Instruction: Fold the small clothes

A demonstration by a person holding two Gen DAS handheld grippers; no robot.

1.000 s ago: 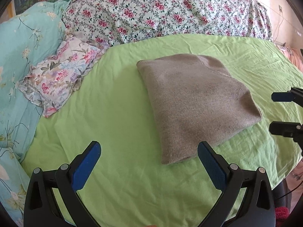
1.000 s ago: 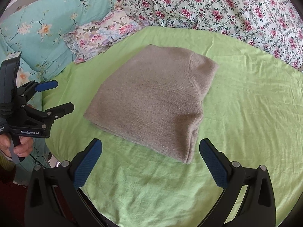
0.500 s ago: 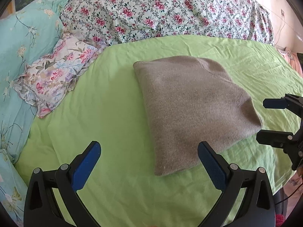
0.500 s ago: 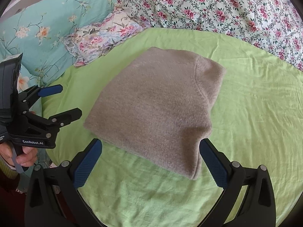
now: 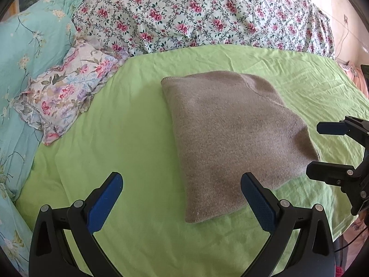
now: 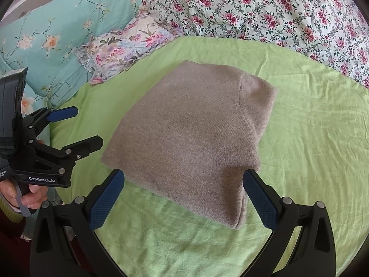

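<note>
In the left wrist view, a teal floral quilt (image 5: pixel 20 69) fills the left edge, with a small flowered pillow (image 5: pixel 66 90) lying against it at centre left. Along the top runs a rose-print cover (image 5: pixel 203 16). Below it spreads the green sheet (image 5: pixel 129 138). The left gripper (image 5: pixel 182 191) sits at the bottom of the frame, its blue-padded fingers spread wide and holding nothing; its right finger overlaps the near edge of the sweater in the picture, though contact cannot be told. The folded grey-brown sweater (image 5: pixel 230 133) lies flat on the sheet, right of centre. At the right edge the right gripper (image 5: pixel 316 150) is spread open, its lower finger just beside the sweater's right corner.

In the right wrist view, the left gripper (image 6: pixel 88 128) appears at centre left, held by a hand (image 6: pixel 30 194), fingers apart near the sweater's (image 6: pixel 191 138) left corner. The right gripper (image 6: pixel 183 189) at the bottom is spread wide, straddling the sweater's near edge.
</note>
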